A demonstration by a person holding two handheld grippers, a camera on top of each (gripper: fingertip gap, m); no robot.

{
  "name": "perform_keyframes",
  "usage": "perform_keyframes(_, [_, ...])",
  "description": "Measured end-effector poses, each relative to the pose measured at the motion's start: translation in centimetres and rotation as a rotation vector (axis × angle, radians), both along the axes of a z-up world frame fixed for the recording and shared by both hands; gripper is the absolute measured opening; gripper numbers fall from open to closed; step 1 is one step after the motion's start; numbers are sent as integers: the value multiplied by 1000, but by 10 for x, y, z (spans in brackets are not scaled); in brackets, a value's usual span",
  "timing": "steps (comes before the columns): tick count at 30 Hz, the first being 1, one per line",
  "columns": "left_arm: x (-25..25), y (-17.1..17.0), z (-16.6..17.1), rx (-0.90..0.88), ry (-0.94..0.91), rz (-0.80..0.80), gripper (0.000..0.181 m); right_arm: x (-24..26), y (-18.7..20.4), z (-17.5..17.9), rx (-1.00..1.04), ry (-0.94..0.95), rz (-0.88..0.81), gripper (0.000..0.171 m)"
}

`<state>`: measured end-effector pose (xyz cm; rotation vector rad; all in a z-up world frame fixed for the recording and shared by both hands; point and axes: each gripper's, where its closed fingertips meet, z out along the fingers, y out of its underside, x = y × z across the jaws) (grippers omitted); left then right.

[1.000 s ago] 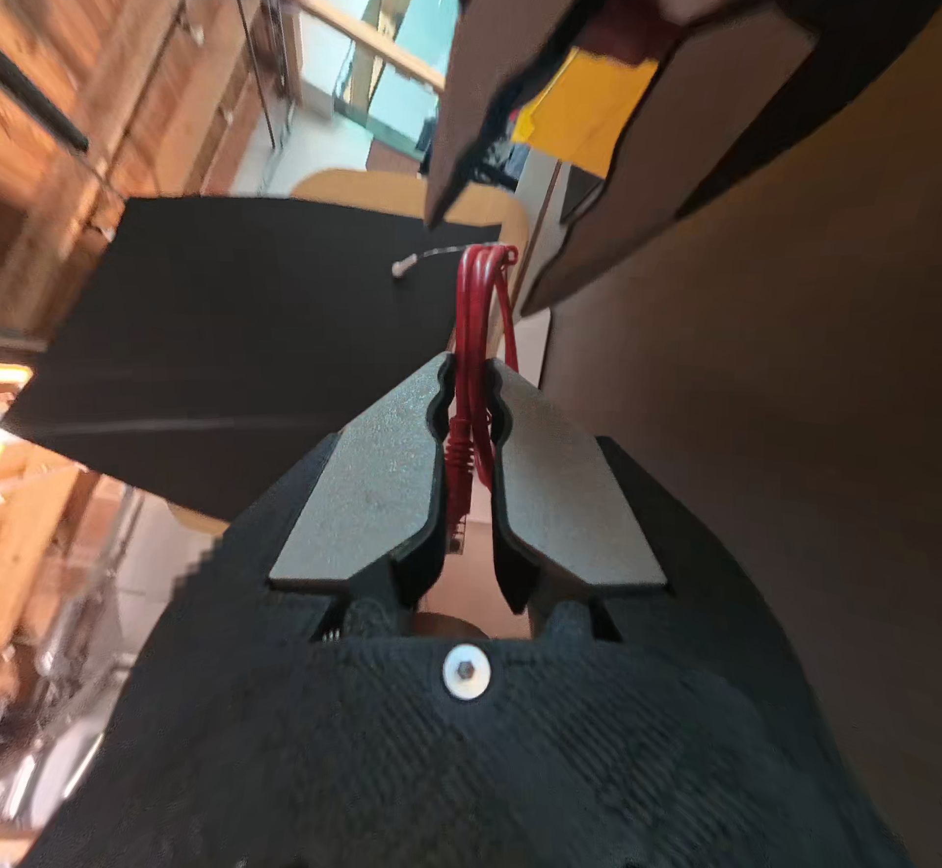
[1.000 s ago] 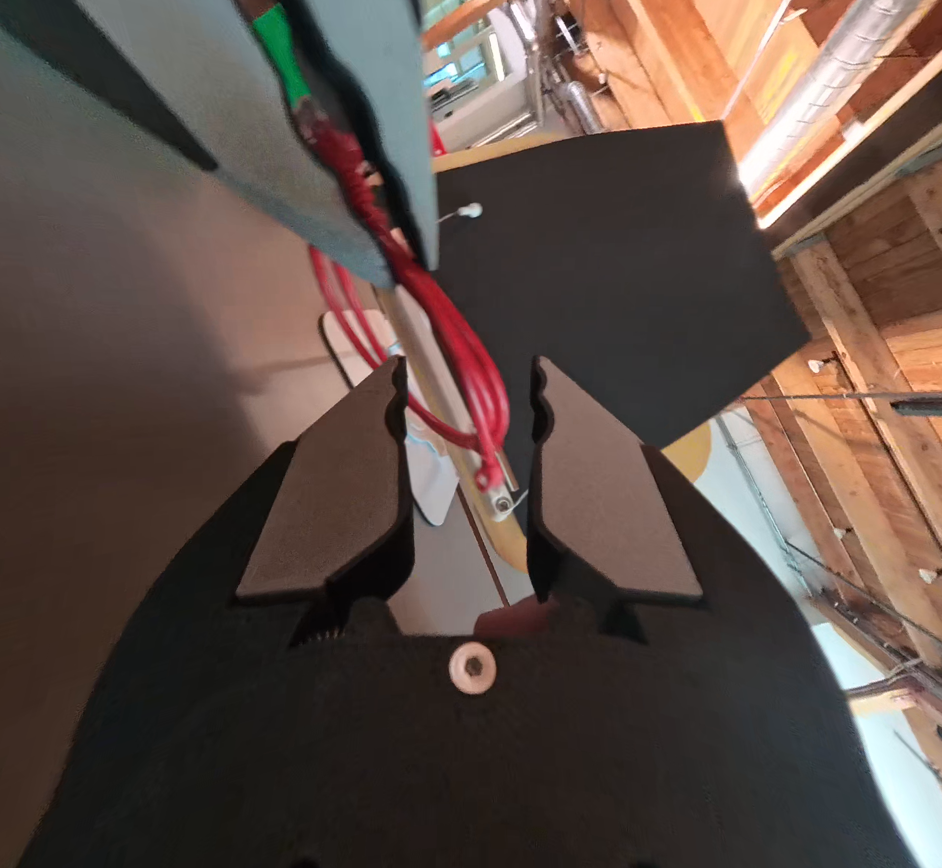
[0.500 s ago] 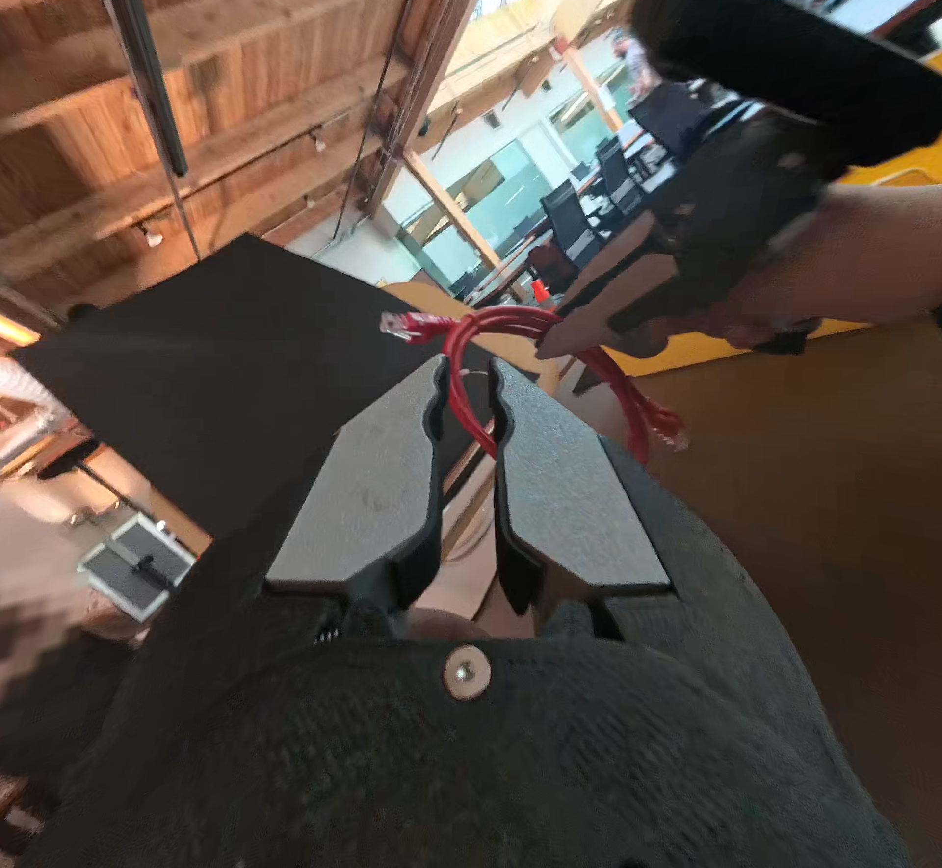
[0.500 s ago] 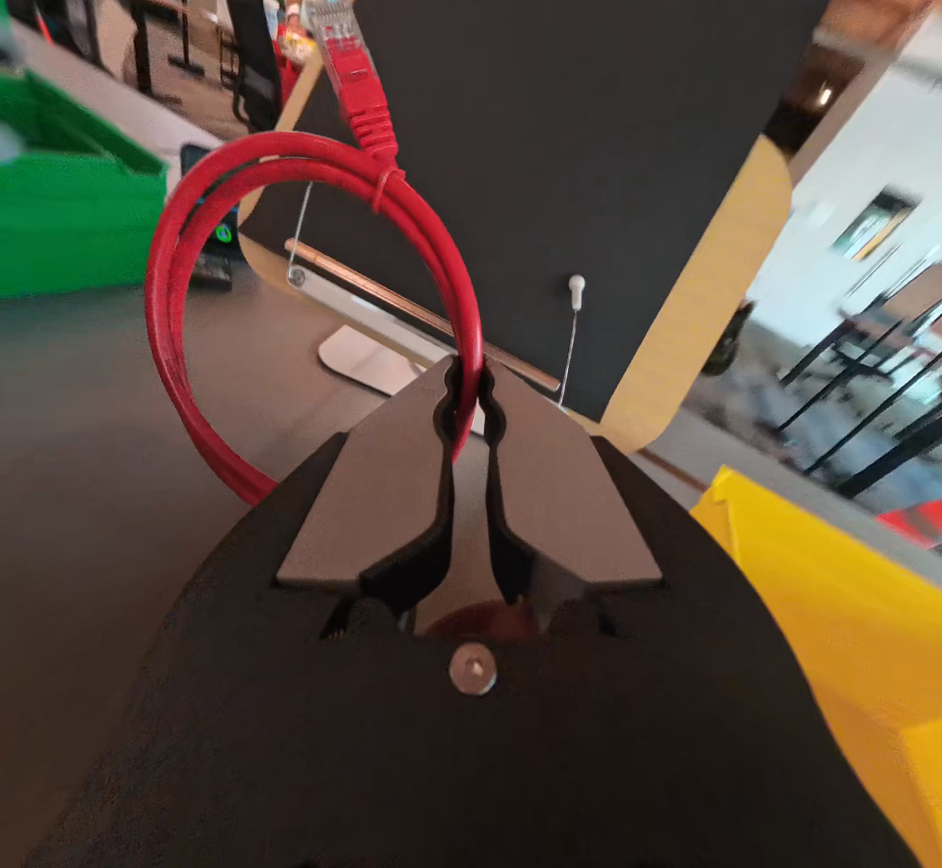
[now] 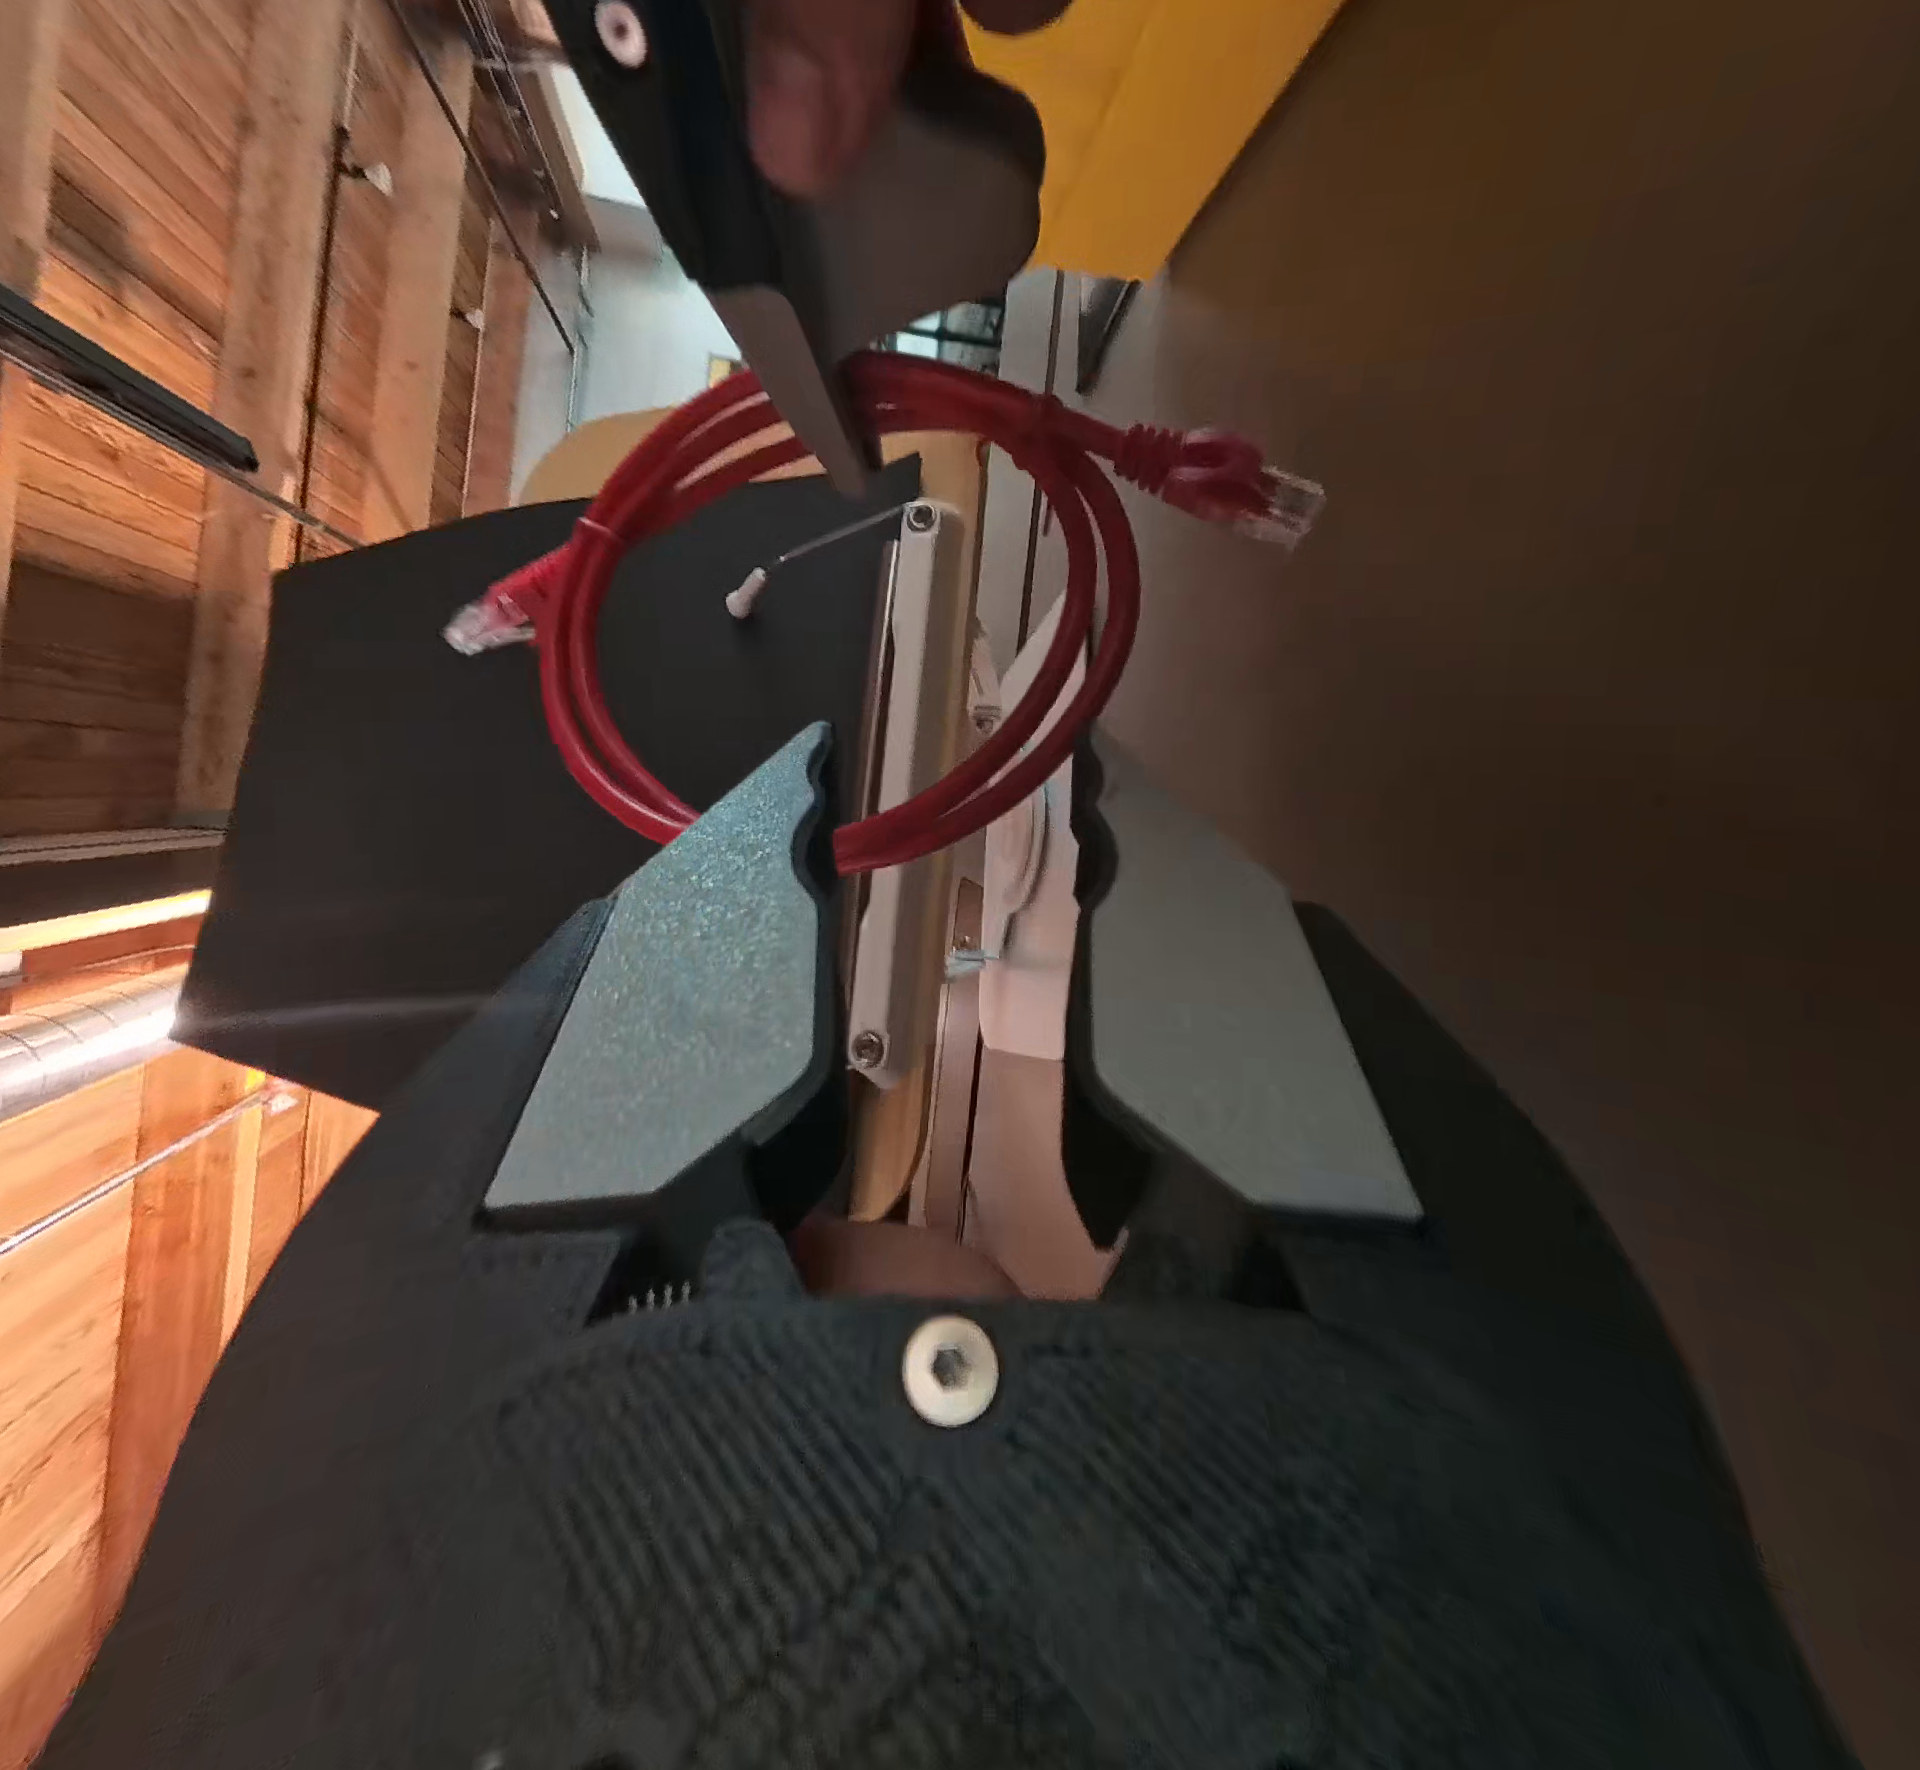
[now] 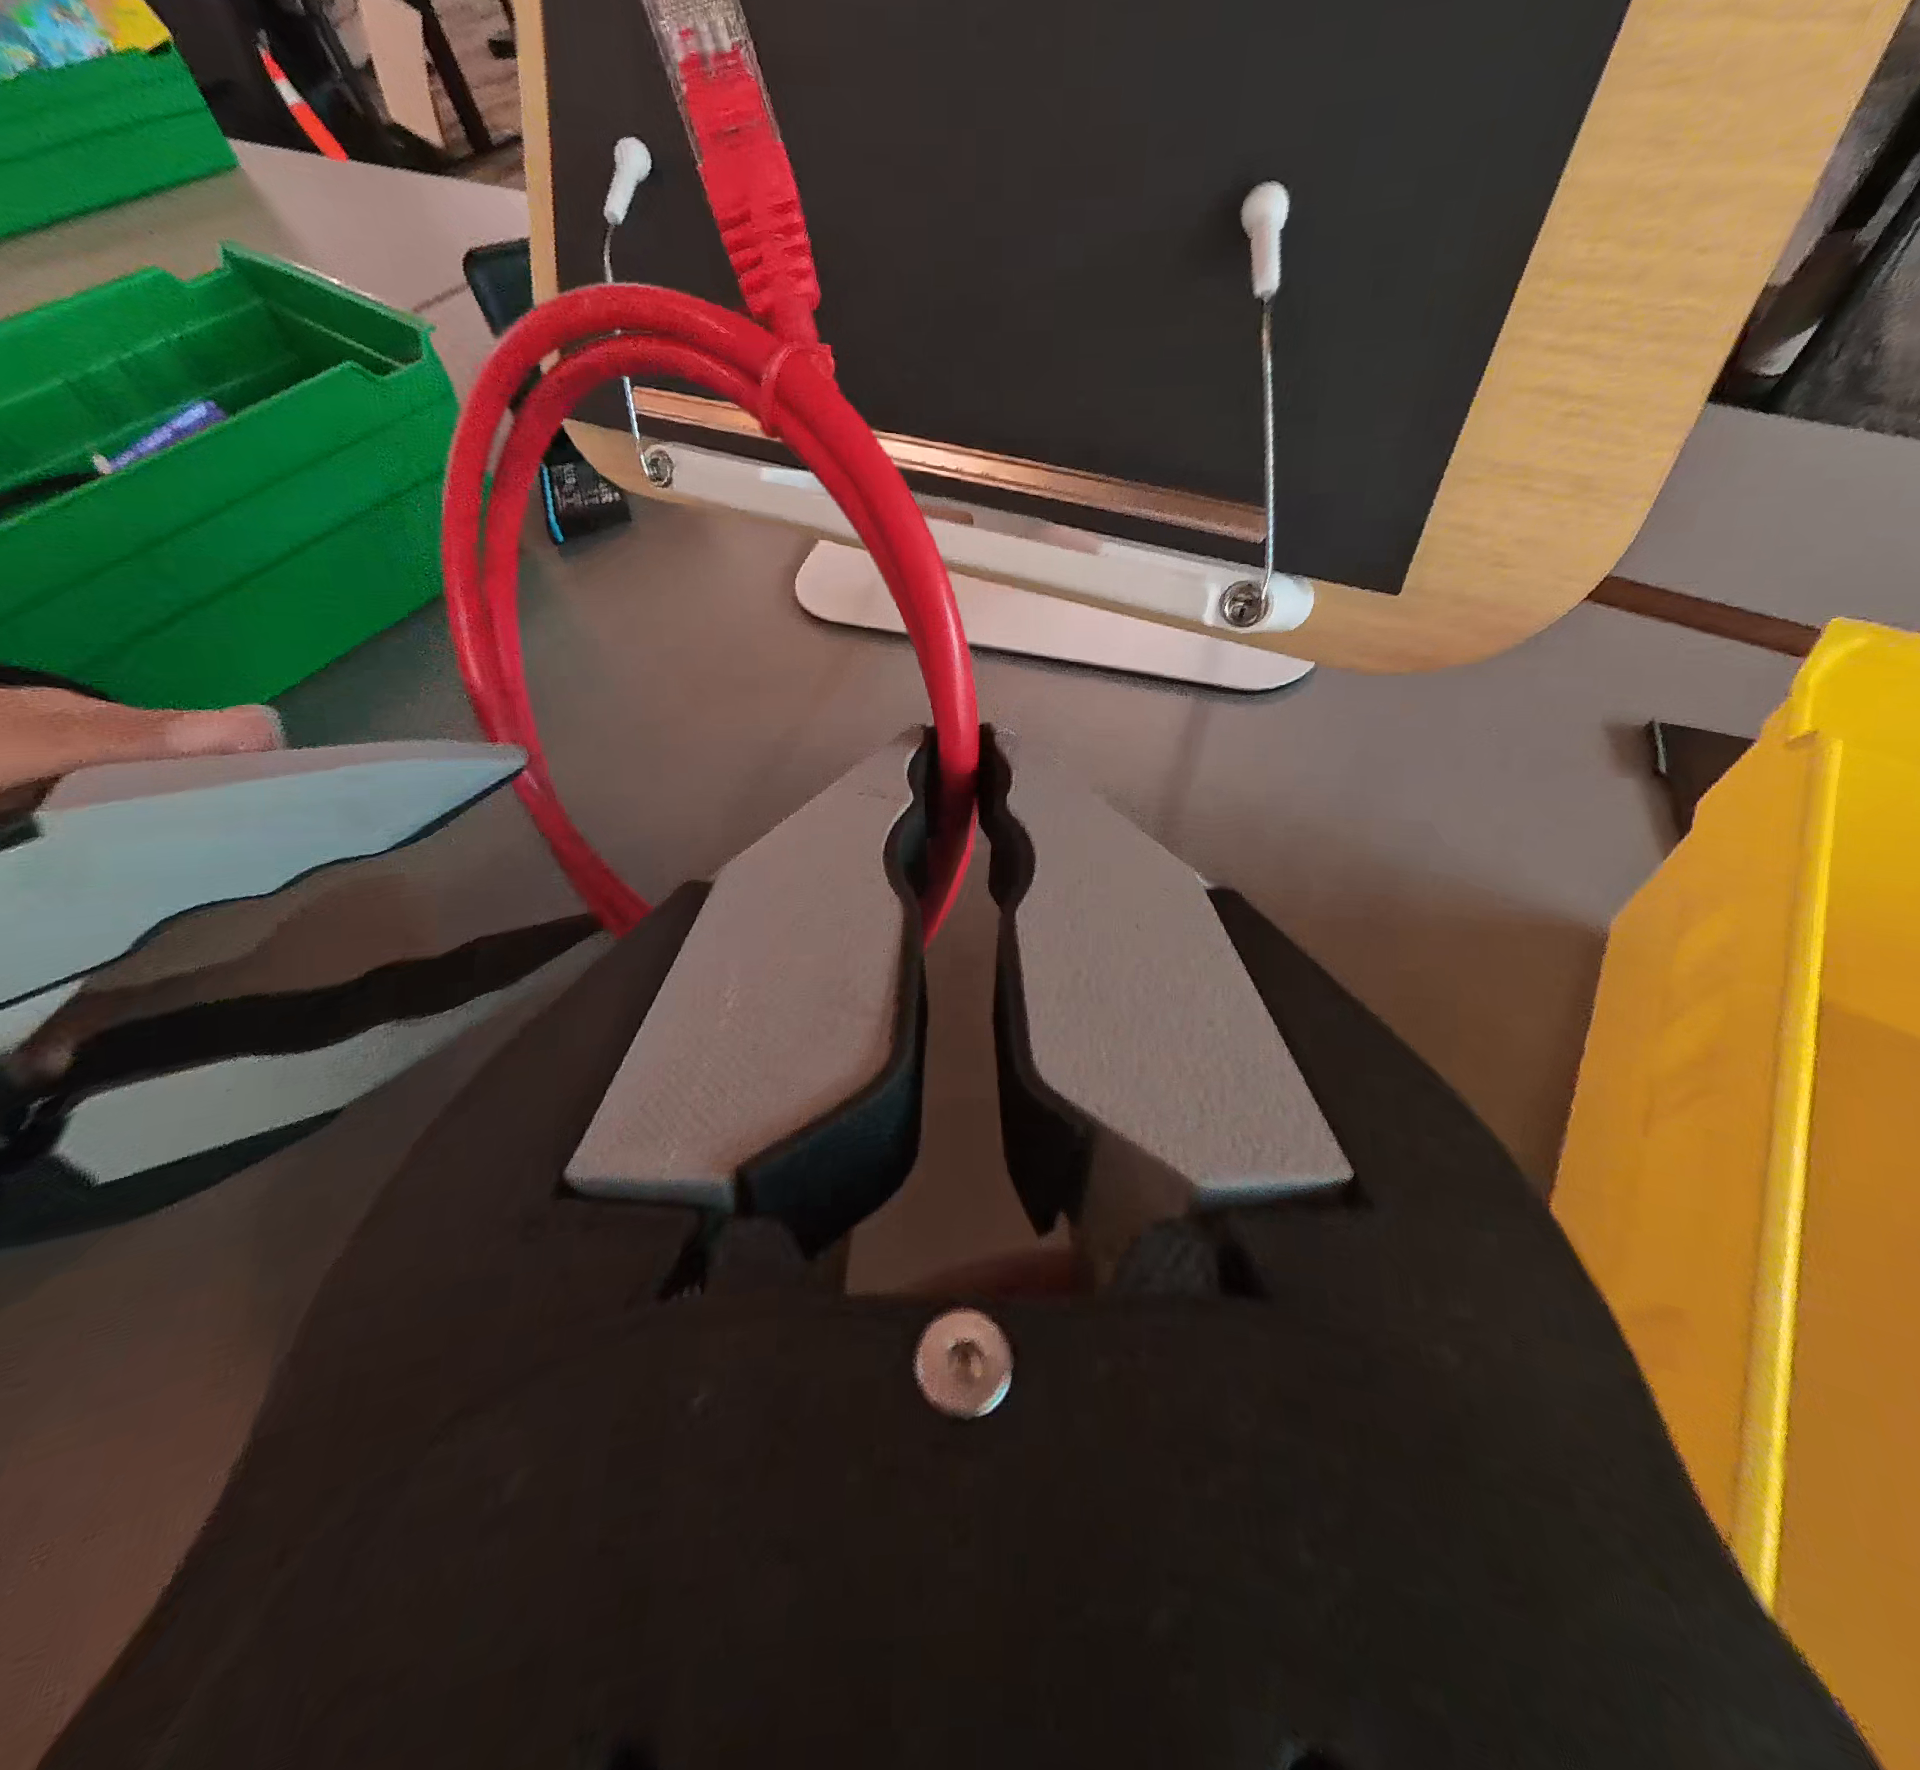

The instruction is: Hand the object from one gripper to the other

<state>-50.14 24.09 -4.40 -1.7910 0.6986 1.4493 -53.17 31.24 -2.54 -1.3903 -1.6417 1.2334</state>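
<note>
Holding the red cable [image 6: 717,515] tight, the right gripper [image 6: 951,754] has its two fingers pinched on the bottom of the loop, so the coil stands up in the air above the table [image 6: 1351,785]. The left gripper [image 5: 951,775] has its fingers spread wide apart and grips nothing; in the left wrist view the low bend of the loop passes between them, and I cannot tell if it touches the one finger it runs behind. The cable looks light and bendy, a bit springy, and its skin looks smooth, so I think it could slide if held loosely. A thin tie [image 6: 795,364] binds the strands near the top, and that keeps the ring shape. The best place to grab is on the round strands, where both lie side by side (not on the clear plug [image 6: 707,27], which looks like it could snap). The other plug [image 5: 488,619] sticks out to the side in the left wrist view. A green bin [image 6: 208,494] sits on the left with a small packet [image 6: 166,437] and something I cannot make out inside. A yellow bin [image 6: 1745,1045] sits on the right, and I cannot see what is in it. A black board [image 6: 1039,162] with two little hooks stands behind.
</note>
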Motion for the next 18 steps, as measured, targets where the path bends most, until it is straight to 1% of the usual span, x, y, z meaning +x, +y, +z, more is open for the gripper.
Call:
perform_keyframes(1, [-2, 0, -3, -11, -6, 7, 38, 1, -1, -1, -20, -10, 10, 4])
perform_keyframes(3, [-2, -1, -9, -45, -21, 0, 17, 2, 1, -1, -66, -22, 20, 4])
perform_keyframes(4, [-3, 0, -8, -30, -12, 4, 16, 2, 3, -1, -87, -31, 21, 3])
perform_keyframes(5, [-5, 1, -5, -8, 4, 10, 19, 3, 5, -1, -117, -41, 23, 3])
perform_keyframes(7, [-5, 2, 4, 47, 51, 12, 38, 4, 6, -1, -201, -64, 43, 3])
perform_keyframes(8, [-3, 3, 6, 52, 70, 7, 43, 5, 6, -3, -236, -78, 53, 3])
perform_keyframes(9, [-1, 3, 7, 47, 79, 0, 43, 5, 6, -5, -251, -90, 59, 3])
perform_keyframes(11, [4, 6, 6, 45, 88, -25, 51, 5, 3, -10, -271, -122, 77, 3])
perform_keyframes(12, [5, 6, 5, 45, 105, -31, 52, 7, -2, -15, -283, -153, 107, 3])
perform_keyframes(13, [5, 6, 3, 33, 122, -31, 41, 9, -11, -19, -291, -187, 153, 3])
perform_keyframes(14, [5, 6, 0, 11, 130, -34, 26, 12, -20, -22, -292, -208, 195, 3])
perform_keyframes(16, [2, 5, -6, -20, 112, -27, 15, 11, -23, -25, -238, -196, 204, 5])
perform_keyframes(18, [0, 4, -2, 21, 54, -28, 5, 11, -24, -20, -175, -140, 217, 15])
